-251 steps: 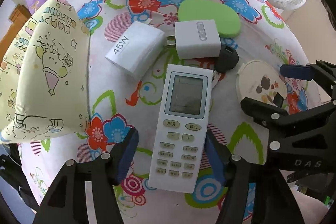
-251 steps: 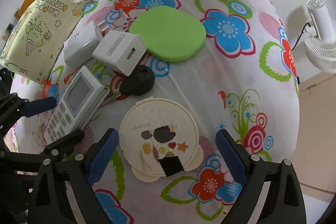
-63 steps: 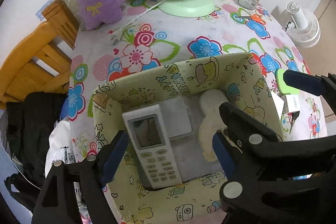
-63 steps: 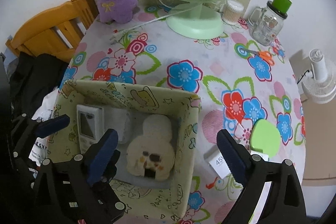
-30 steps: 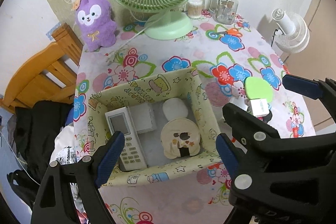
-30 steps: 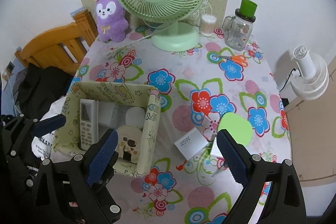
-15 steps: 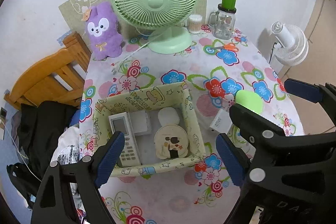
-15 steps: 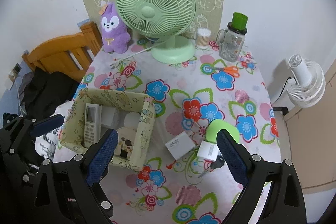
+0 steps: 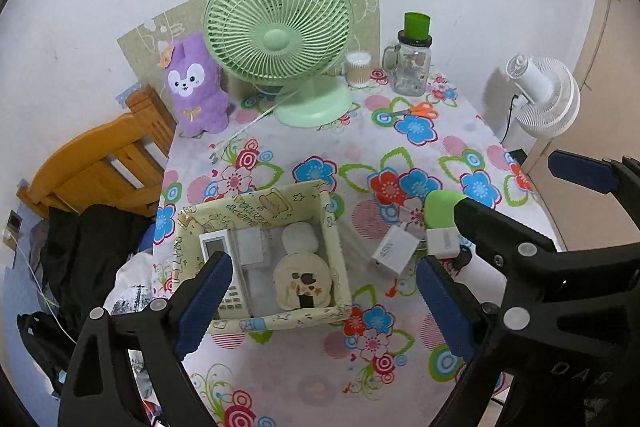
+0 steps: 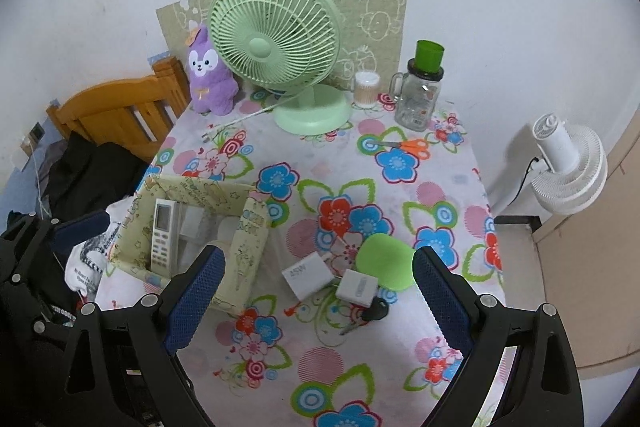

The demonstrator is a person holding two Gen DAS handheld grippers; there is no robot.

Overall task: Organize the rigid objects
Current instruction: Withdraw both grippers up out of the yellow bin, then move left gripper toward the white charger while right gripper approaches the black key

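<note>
Flowered cloth covers the worktop (image 10: pixel 400 379); near its left edge stands a yellow fabric box (image 9: pixel 256 323) printed with cartoons; inside it lie a white remote control (image 10: pixel 163 230) along the left side, a round cream case (image 9: pixel 303 282) toward the front, and two small white items behind them, too small to tell apart. To the right of the box, on the bare cloth, lie a white charger marked 45W (image 10: pixel 305 274), a second white charger (image 10: pixel 357 287) just beside it, a green pad (image 10: pixel 385 261) touching both from behind, and a black key (image 10: pixel 374 314) in front of the second charger. The left hand-held gripper (image 9: pixel 320 301) hangs above the box with its blue pads spread wide and nothing between them; its jaws have just been opening. The right hand-held gripper (image 10: pixel 316 301) hangs above the chargers, its jaws equally wide and free. At the back of the worktop stand a green fan (image 10: pixel 276 41), a purple plush toy (image 10: pixel 210 77), a glass jar with a green lid (image 10: pixel 420 95) and orange scissors (image 10: pixel 410 146); a wooden chair (image 10: pixel 120 111) stands at the left.
</note>
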